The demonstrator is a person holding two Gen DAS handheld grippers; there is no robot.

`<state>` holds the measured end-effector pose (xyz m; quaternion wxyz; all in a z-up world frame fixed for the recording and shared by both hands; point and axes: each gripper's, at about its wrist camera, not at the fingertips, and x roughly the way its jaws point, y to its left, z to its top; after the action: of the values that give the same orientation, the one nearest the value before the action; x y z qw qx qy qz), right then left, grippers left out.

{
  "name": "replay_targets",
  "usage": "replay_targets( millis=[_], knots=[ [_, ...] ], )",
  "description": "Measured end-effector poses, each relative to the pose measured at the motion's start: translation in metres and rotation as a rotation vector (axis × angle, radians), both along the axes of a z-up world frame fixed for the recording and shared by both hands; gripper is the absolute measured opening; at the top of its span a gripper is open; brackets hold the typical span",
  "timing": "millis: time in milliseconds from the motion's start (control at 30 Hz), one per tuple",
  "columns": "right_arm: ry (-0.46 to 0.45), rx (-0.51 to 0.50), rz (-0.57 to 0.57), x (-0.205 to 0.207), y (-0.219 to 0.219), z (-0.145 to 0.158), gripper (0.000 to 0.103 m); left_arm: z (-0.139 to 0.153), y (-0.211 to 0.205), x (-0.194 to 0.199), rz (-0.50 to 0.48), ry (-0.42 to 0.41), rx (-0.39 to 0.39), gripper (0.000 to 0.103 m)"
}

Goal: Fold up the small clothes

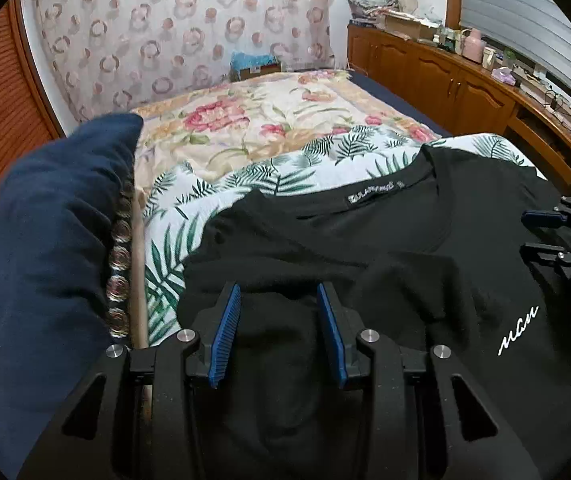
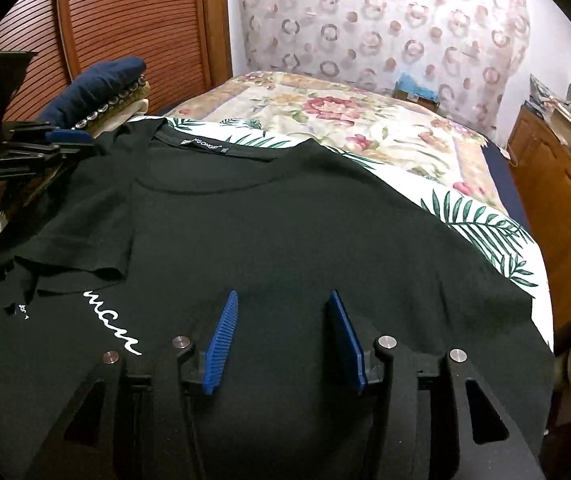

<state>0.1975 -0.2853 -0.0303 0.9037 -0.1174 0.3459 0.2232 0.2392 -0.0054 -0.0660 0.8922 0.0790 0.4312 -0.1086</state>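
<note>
Blue-padded left claw (image 1: 279, 334) hangs with jaws apart over a rumpled fold of the black cotton T-shirt (image 1: 385, 248), gripping nothing. Its sleeve is folded in. Right claw (image 2: 283, 338), also apart, hovers above the shirt, which lies spread on the leaf-print sheet (image 2: 481, 224) for folding.

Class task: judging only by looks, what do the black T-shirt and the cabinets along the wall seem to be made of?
Black T-shirt: soft matte knit, probably cotton jersey; it drapes, wrinkles, and has a ribbed collar.
Cabinets: wood or wood veneer, glossy varnish; reddish-brown raised-panel doors with light sheen.
</note>
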Motion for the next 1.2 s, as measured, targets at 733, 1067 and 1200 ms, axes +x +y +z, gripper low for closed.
replay_targets(
  millis=[733,1067,1200],
  knots=[
    [0.001,-0.002,0.014,0.0,-0.003,-0.003,0.059,-0.011,-0.021,0.026,-0.048,0.078,-0.013,0.024],
    [0.0,-0.004,0.015,0.0,-0.004,-0.003,0.059,0.037,0.003,0.013,-0.015,-0.04,0.005,0.007],
    [-0.001,-0.005,0.015,-0.001,-0.004,-0.004,0.06,0.069,0.035,0.017,0.064,-0.123,0.025,0.006]
  ],
)
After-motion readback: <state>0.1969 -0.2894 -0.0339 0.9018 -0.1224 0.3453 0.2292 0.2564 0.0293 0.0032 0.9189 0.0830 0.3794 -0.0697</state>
